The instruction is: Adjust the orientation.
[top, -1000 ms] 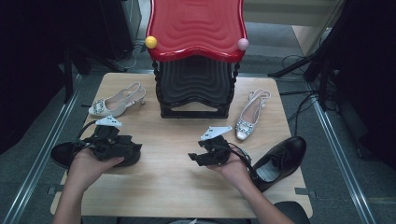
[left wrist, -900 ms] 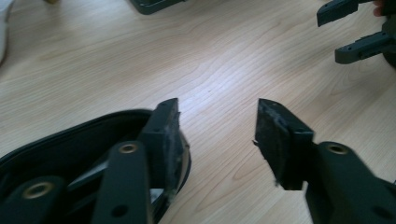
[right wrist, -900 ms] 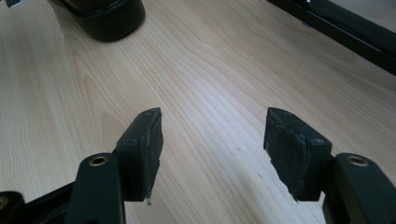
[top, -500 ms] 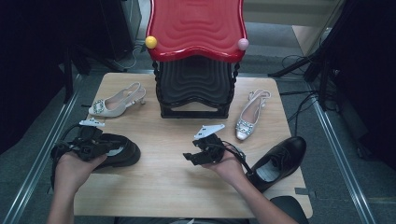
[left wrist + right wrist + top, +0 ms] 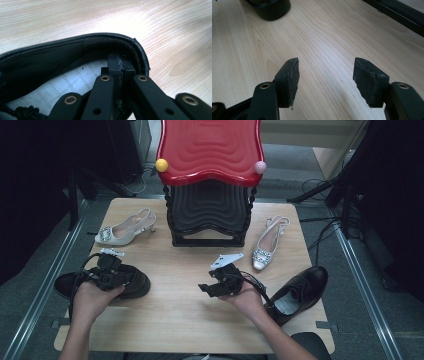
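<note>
With the left gripper (image 5: 111,270) jaws pinched together inside the heel of the left black shoe (image 5: 131,281), which lies at the surface's (image 5: 190,320) left edge, they seem to have closed on themselves, not the rim: a lift may leave the shoe behind. Right gripper (image 5: 325,80) jaws stand apart, over bare wood. Rack (image 5: 210,215) shelves hold nothing visible. Second black shoe (image 5: 300,292) lies right.

Hand-held gripper (image 5: 120,65) jaws shut together inside the black shoe (image 5: 62,53) at its rim, on a wooden table (image 5: 175,30).
</note>
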`<state>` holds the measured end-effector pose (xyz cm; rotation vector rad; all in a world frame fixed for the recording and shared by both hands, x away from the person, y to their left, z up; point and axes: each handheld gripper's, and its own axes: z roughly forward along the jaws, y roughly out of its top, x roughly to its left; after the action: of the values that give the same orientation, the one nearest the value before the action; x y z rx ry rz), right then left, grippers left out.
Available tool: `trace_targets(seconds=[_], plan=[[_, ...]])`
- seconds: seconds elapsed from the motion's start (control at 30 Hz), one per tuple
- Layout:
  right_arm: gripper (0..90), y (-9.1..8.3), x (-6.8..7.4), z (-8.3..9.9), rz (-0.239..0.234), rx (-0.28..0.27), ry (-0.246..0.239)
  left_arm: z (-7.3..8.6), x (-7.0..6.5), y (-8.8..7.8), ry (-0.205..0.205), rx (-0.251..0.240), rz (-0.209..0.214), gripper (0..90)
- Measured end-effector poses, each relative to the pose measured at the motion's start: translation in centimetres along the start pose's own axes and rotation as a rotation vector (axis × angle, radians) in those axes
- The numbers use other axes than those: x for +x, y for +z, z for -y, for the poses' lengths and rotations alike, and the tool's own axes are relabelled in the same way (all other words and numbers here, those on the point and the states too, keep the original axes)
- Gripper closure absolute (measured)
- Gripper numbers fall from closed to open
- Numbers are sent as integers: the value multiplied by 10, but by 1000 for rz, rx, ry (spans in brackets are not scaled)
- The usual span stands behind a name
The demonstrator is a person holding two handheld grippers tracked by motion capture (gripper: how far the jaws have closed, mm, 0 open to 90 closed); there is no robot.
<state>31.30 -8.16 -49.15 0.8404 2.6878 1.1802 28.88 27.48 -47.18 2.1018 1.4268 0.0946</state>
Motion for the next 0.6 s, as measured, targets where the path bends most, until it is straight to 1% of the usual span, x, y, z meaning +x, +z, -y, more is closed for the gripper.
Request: trace_targets(seconds=[0.07, 0.2, 0.23, 0.27, 0.33, 0.47, 0.6], plan=[[387, -1, -1, 1, 3, -1, -3, -1, 0, 1, -3, 1, 3, 900], [390, -4, -1, 4, 11, -5, 10, -4, 0, 2, -1, 10, 13, 900], [391, -4, -2, 5, 12, -7, 12, -5, 1, 2, 10, 14, 14, 900], [391, -5, -2, 6, 14, -5, 14, -6, 0, 3, 4, 15, 19, 900], [391, -6, -2, 7, 17, -7, 18, -8, -1, 5, 10, 19, 31, 900], [391, -9, -3, 10, 24, -7, 22, -13, -5, 8, 22, 25, 49, 900], [391, -11, -3, 11, 32, -5, 33, -18, -11, 12, 44, 37, 69, 900]])
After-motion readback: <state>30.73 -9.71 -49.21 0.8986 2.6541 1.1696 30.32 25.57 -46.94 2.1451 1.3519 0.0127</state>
